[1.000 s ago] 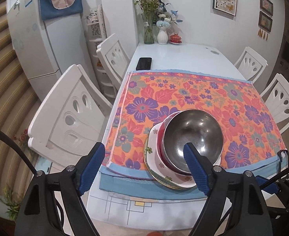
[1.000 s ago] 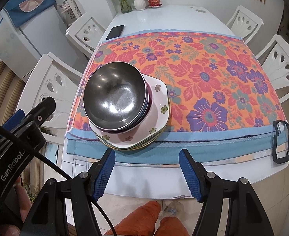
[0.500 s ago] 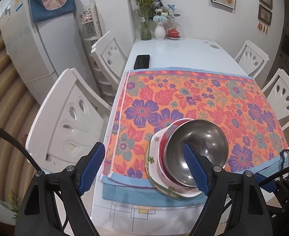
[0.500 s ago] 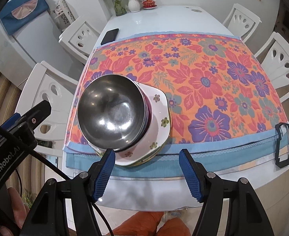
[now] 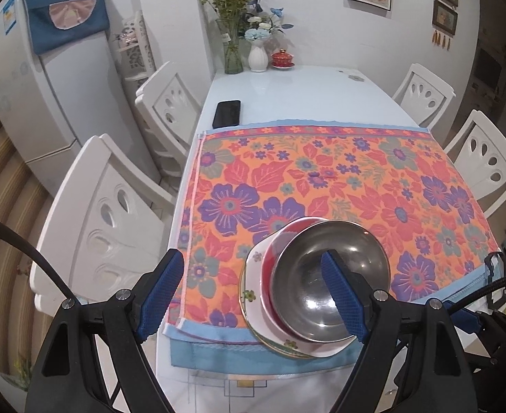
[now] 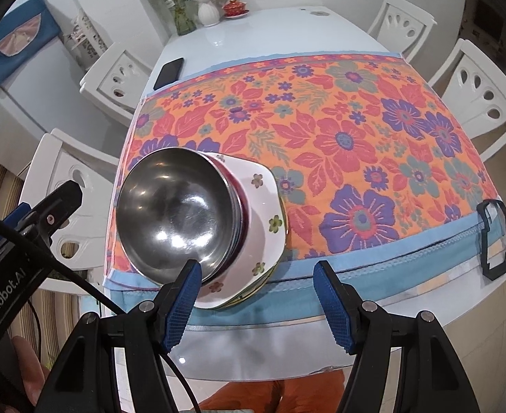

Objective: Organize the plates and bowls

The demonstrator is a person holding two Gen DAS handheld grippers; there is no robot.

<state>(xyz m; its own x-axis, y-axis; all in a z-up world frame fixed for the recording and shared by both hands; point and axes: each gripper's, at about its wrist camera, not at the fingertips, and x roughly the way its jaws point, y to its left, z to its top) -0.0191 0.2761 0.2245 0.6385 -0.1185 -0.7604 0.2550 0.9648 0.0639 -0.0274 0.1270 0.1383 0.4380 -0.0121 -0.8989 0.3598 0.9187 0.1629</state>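
Note:
A steel bowl (image 5: pixel 325 272) sits in a red-rimmed bowl (image 5: pixel 270 275) on white flowered plates (image 5: pixel 253 309), stacked at the near left edge of the floral cloth (image 5: pixel 321 179). The stack also shows in the right wrist view, with the steel bowl (image 6: pixel 173 213) on the plates (image 6: pixel 263 206). My left gripper (image 5: pixel 253 292) is open and empty, above and in front of the stack. My right gripper (image 6: pixel 259 299) is open and empty, hovering just right of the stack at the table's front edge.
A black phone (image 5: pixel 227 113) lies on the bare white table (image 5: pixel 304 93) beyond the cloth. Vases with flowers (image 5: pixel 256 51) and a red cup (image 5: pixel 282 59) stand at the far end. White chairs (image 5: pixel 108 213) flank both sides. A black clip (image 6: pixel 493 237) holds the cloth's right corner.
Both grippers have pulled back and risen a little; the stack sits lower and nearer in both views. Both stay open. The stack has not moved.

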